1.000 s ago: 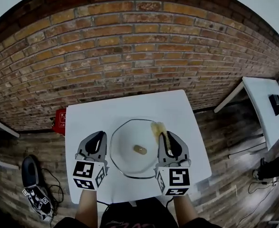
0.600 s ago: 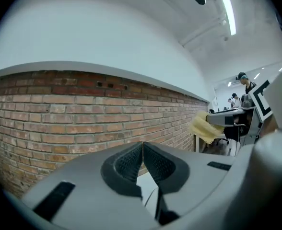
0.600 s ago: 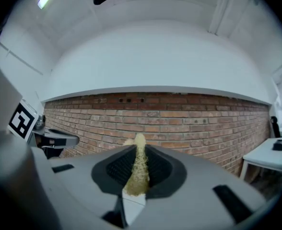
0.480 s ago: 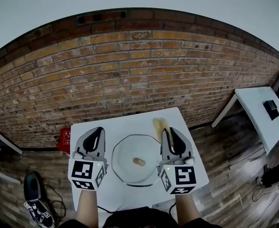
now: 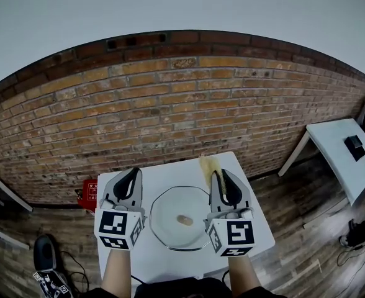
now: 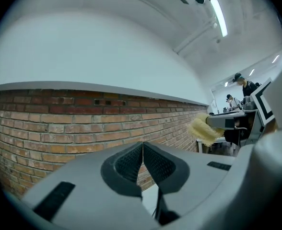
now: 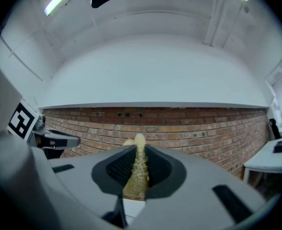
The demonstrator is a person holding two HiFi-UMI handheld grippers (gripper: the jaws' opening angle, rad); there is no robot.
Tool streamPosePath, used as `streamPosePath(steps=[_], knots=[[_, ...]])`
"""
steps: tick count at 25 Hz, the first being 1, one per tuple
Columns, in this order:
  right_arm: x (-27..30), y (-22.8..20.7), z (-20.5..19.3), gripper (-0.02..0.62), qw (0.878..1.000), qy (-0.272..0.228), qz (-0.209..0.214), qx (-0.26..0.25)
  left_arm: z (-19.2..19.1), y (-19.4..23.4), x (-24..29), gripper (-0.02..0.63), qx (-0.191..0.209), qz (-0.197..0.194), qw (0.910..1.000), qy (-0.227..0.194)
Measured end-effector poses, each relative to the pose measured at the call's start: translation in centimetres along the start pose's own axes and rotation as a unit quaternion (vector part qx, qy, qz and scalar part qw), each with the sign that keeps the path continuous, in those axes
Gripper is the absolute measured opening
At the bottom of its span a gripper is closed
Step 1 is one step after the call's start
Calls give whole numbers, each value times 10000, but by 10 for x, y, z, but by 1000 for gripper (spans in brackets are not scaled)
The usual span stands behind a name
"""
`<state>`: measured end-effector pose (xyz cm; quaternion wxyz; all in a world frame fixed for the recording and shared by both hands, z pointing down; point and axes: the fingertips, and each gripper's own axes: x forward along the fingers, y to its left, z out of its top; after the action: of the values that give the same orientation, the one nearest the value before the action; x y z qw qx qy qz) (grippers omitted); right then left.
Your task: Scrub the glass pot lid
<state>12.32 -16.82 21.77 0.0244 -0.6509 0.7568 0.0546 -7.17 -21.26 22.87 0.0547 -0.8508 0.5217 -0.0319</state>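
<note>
Head view: glass pot lid [image 5: 170, 234] lies flat on the white table [image 5: 164, 177], knob [image 5: 184, 219] up, roughly mid-table. Left gripper [image 5: 133, 174] and right gripper [image 5: 219, 174] sit either side of it, both pointing toward the brick wall [image 5: 170, 104]. Neither touches the lid. They look held up above the table, not down on the glass. A yellow sponge [image 5: 207, 164] sticks out past the right gripper's tips, over the far table edge and clear of the lid rim. No suds or wet streaks can be made out on the glass at this size.

Left gripper view: jaws pressed together, ribbed pads [image 6: 126, 164] meeting on a thin line, nothing between them. So clenched and empty. It looks level at the brick wall. The lid is not in this view. The sponge shows off to the right, on the other tool.

Right gripper view: jaws clamped on the sponge, pads [image 7: 113, 169] squeezing it from both sides and its end poking out in front. It also looks at the wall, with no lid in frame.

Progress, as a judgement: no scrubbing contact right now, with the sponge gripped but off the glass and the lid not steadied by the left tool. The frames don't settle whether the lid is already scrubbed. If not, what is left is to bring the sponge down on the glass, hold the lid and rub it over.
</note>
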Motion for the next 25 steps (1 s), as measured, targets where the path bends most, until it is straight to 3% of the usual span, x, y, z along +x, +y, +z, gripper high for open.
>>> streamPosePath(steps=[17,25], knots=[[5,-4,-13,57,9999,23,-8,112,-9,8,5,14,-135,125,9998,-6],[1,-4,-14,57,9999,48,-13,116,-13,5,2,14,-21,122,9999,40]])
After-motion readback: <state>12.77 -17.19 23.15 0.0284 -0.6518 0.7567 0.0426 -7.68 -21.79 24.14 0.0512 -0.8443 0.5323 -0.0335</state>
